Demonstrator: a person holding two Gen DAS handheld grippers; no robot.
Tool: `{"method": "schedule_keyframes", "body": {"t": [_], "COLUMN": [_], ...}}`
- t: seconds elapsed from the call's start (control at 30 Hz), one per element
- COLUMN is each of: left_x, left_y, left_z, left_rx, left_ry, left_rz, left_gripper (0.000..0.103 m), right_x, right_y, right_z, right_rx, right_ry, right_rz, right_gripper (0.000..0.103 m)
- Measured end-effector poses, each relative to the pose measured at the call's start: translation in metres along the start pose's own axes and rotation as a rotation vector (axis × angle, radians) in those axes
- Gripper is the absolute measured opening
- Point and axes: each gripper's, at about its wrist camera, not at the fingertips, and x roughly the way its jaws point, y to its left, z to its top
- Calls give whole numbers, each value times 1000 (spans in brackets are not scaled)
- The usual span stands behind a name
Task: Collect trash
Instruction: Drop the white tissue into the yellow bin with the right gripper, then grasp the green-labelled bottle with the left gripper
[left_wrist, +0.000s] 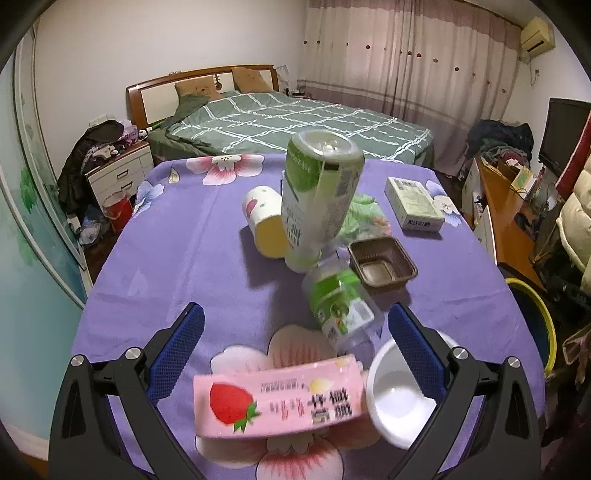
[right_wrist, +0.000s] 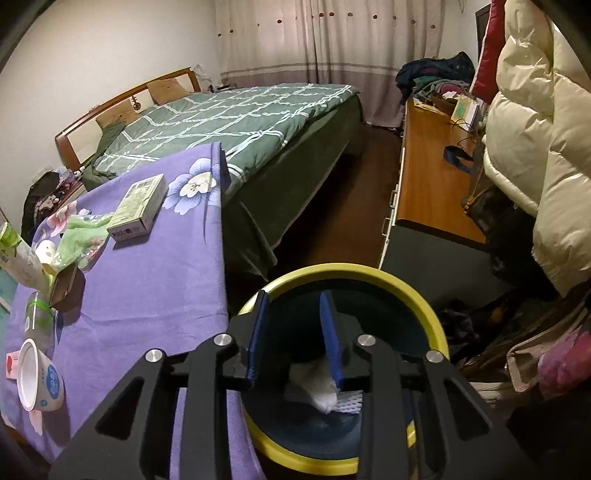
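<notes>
My left gripper (left_wrist: 295, 321) is open above the purple floral table (left_wrist: 177, 258), empty. Between and below its fingers lies a pink strawberry carton (left_wrist: 280, 398); a white cup (left_wrist: 399, 395) lies at the right finger. A clear green-label bottle (left_wrist: 340, 302) lies just ahead. A tall green-and-white bottle (left_wrist: 317, 195) stands behind it, with a yellow-rimmed cup (left_wrist: 264, 225) and a brown tray (left_wrist: 382, 266). My right gripper (right_wrist: 293, 302) is open over the yellow-rimmed bin (right_wrist: 424, 306). White crumpled paper (right_wrist: 317, 384) lies inside the bin below the fingers.
A grey-white box (left_wrist: 413, 208) and a green plastic wrapper (left_wrist: 364, 214) lie farther back on the table. The bed (left_wrist: 288, 122) is beyond. A wooden desk (right_wrist: 432, 177) and cream jacket (right_wrist: 546, 140) stand right of the bin.
</notes>
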Motion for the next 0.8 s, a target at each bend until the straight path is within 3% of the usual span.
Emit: {"method": "schedule_keyframes", "body": {"t": [0.17, 0.47, 0.73, 0.8], "left_x": [9, 42, 61, 64], "left_y": [-10, -21, -27, -30], "left_z": [28, 70, 83, 84], "left_rx": [24, 36, 42, 54], "left_ry": [-48, -85, -74, -75], "left_rz": [-16, 32, 30, 31], "left_gripper": [98, 98, 78, 70], "right_x": [4, 14, 21, 22], "right_y": [7, 10, 5, 3], "right_z": [0, -2, -5, -6], "right_rx": [3, 8, 20, 23], "right_ry": [5, 25, 36, 37], "right_rz": [21, 35, 41, 44], "right_gripper": [28, 29, 29, 29]}}
